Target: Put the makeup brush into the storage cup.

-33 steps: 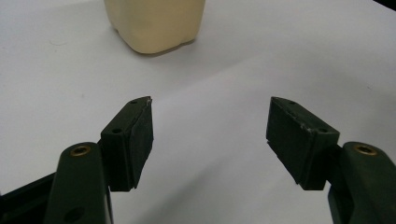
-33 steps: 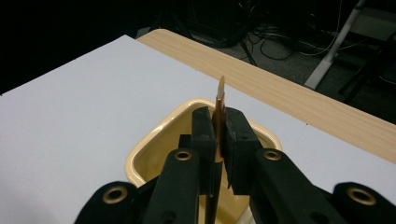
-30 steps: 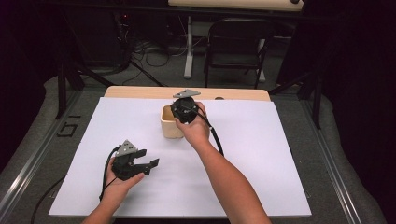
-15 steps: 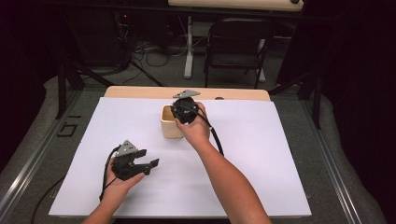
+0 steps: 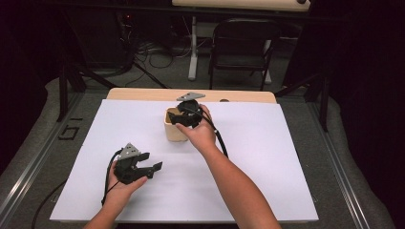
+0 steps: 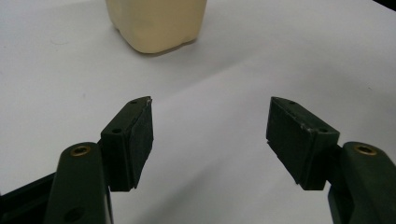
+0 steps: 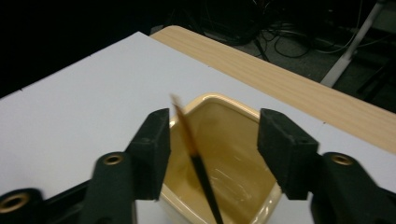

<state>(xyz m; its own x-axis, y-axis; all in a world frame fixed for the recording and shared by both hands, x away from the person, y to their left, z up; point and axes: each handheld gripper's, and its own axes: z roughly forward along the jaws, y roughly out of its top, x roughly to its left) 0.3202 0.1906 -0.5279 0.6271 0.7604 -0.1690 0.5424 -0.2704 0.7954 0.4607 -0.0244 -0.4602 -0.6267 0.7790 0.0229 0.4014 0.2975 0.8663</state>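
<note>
A cream square cup (image 5: pixel 173 132) stands upright on the white sheet (image 5: pixel 267 143), a little behind the middle. My right gripper (image 5: pixel 177 117) hovers just over its mouth, tilted down into it. In the right gripper view its jaws (image 7: pixel 215 116) are spread wide above the cup's rim (image 7: pixel 219 99). A thin stick (image 7: pixel 196 154), tan at the top and black lower down, stands blurred in the gap near the left jaw, with its lower end inside the cup. My left gripper (image 5: pixel 154 161) rests open near the front left; the left gripper view (image 6: pixel 211 102) has bare sheet between its jaws and the cup (image 6: pixel 156 23) ahead.
The white sheet covers most of a wooden table, whose bare strip (image 5: pixel 143 93) runs along the far edge. Behind the table stand a black chair (image 5: pixel 243 47) and a desk leg among cables on the floor.
</note>
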